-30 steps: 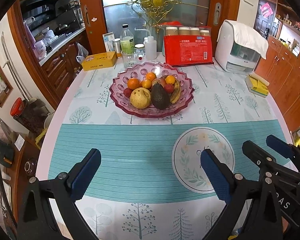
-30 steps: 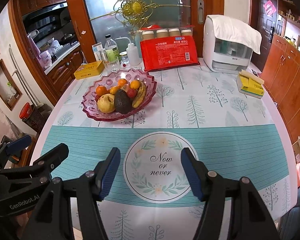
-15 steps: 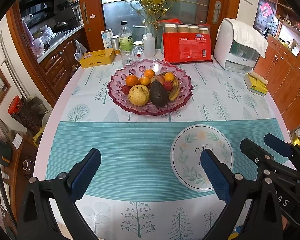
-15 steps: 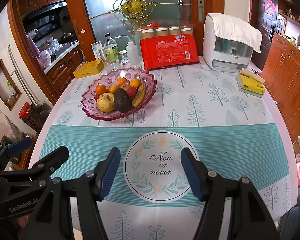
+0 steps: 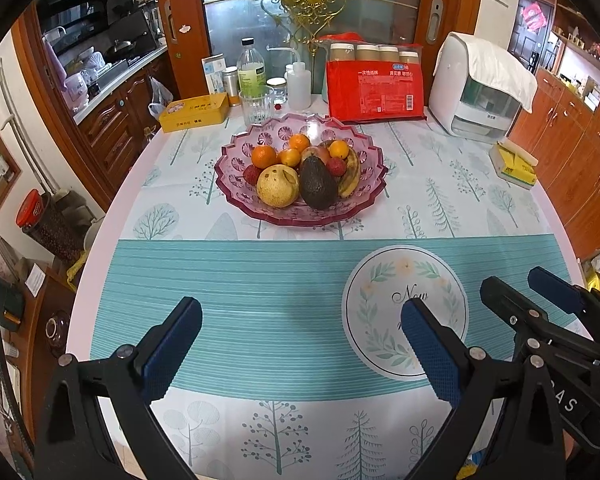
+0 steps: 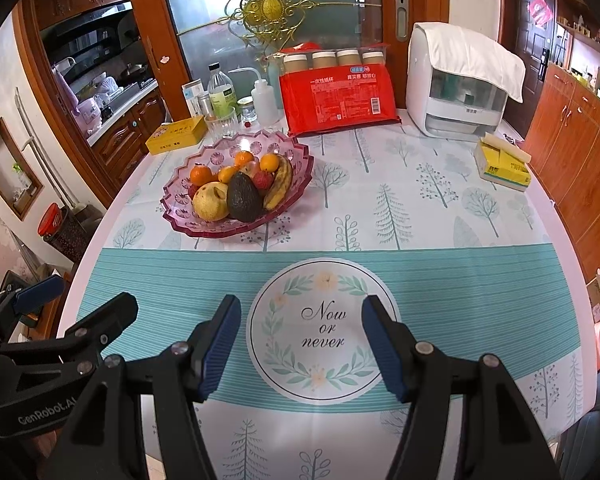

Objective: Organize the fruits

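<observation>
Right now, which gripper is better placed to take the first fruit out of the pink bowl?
Probably left. The left gripper faces the pink bowl almost head-on; for the right gripper the bowl sits off to its left. Both are open, empty and short of it. The avocado sits nearest.

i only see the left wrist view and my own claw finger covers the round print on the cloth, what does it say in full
Observer: In the right wrist view the round print reads "Now or never" in full. It sits just ahead of the right claw.
Operator: is anything held in it
Observer: No. Its jaws stand open, and only the tablecloth shows between the blue pads.
</observation>
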Tool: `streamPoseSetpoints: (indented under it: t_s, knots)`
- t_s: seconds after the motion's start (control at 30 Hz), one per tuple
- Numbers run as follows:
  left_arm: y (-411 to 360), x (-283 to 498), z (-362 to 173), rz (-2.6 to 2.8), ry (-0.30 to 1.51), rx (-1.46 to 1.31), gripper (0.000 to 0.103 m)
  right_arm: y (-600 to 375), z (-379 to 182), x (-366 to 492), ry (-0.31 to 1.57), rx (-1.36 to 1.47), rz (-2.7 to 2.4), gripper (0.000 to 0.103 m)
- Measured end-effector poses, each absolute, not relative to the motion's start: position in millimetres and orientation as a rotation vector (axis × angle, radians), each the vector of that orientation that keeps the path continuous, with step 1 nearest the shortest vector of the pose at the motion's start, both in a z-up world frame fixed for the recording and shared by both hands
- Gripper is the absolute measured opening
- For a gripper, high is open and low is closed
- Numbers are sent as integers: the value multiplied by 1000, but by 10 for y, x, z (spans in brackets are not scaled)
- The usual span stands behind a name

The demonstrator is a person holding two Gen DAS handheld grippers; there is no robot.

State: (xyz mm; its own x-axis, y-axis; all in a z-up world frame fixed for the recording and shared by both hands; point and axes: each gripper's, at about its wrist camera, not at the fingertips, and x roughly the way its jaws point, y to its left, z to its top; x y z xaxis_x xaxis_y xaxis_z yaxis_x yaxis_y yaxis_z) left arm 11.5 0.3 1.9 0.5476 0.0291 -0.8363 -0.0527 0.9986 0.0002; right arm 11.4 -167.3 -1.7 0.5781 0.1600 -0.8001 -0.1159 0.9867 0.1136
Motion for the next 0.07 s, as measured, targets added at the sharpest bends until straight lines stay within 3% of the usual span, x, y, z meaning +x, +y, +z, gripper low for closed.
streamPoseSetpoints:
  t_s: [0.07]
  knots:
    - [12,115,-4,47,995,-27,99,-1669,-38,107,942,51,162,64]
